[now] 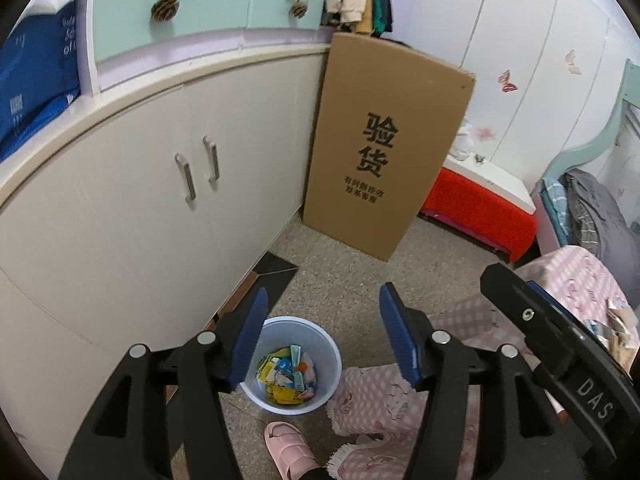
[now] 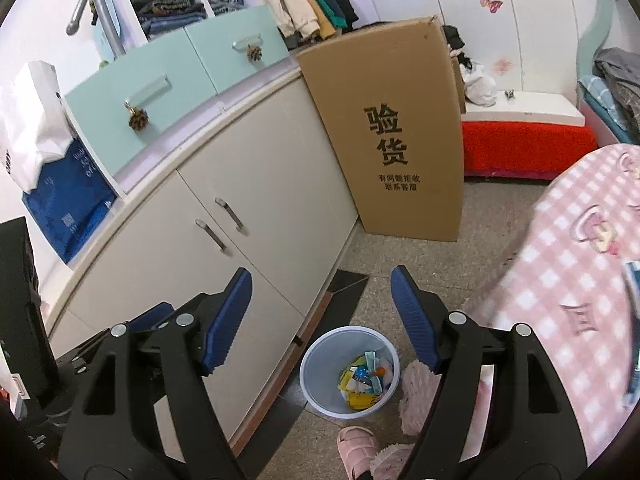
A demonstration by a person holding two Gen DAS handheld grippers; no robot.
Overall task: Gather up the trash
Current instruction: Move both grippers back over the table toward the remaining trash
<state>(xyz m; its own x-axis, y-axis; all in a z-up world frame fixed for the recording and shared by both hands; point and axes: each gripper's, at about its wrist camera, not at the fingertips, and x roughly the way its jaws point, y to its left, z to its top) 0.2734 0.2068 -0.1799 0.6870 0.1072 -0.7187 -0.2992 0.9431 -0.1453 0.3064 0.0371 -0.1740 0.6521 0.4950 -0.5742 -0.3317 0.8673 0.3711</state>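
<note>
The white cabinet (image 2: 208, 216) runs along the wall, and a tall cardboard box (image 1: 384, 148) leans against its end, out of the walkway. The worktop with the pink checked cloth (image 2: 560, 280) stands opposite. On the floor between them, close to the cabinet, sits the pale bin (image 1: 290, 364), placed within reach of both hands; wrappers (image 1: 288, 376) already lie inside. The left claw (image 1: 320, 336) hangs above the bin, jaws parted and empty. The right claw (image 2: 320, 316) likewise stands open, holding nothing.
</note>
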